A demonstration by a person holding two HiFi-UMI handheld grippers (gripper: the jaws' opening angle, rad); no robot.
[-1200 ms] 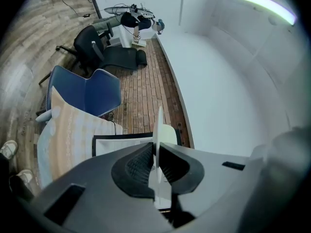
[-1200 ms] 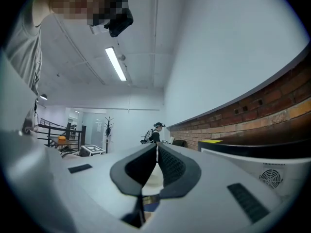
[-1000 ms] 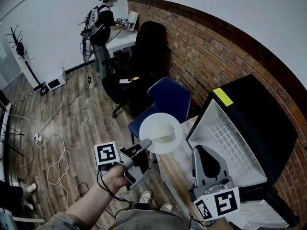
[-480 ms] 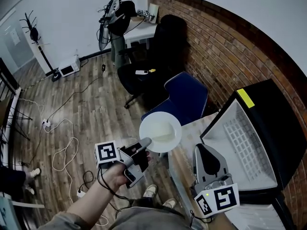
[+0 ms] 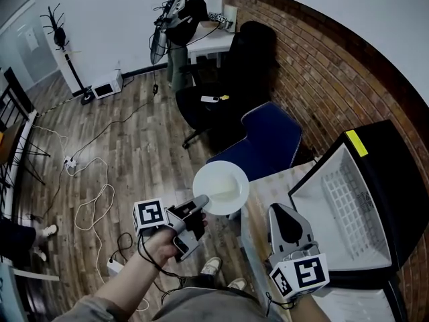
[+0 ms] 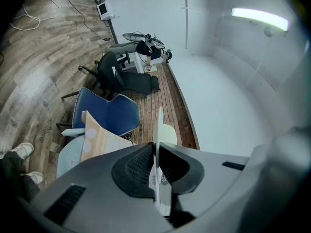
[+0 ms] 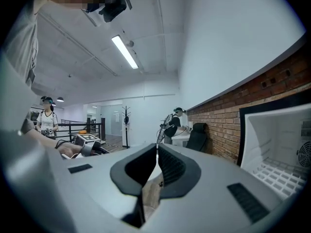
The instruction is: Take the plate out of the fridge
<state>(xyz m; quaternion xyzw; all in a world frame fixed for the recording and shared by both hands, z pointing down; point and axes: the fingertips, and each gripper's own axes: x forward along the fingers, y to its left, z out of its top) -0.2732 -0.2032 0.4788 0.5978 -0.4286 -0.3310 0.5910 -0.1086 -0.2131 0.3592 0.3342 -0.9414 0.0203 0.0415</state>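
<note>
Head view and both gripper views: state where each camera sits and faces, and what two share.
Head view: on the person's head, facing steeply down; shows left forearm, left gripper holding the plate, right gripper.
Left gripper view: on that gripper, facing along jaws shut on the plate toward the blue chair.
Right gripper view: on that gripper, facing across the room past shut, empty jaws.
Shared: head and left gripper views both show plate and blue chair.

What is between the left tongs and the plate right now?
Nothing visible: the left tongs are shut on the rim of the plate, which is already clear of the open fridge.
</note>
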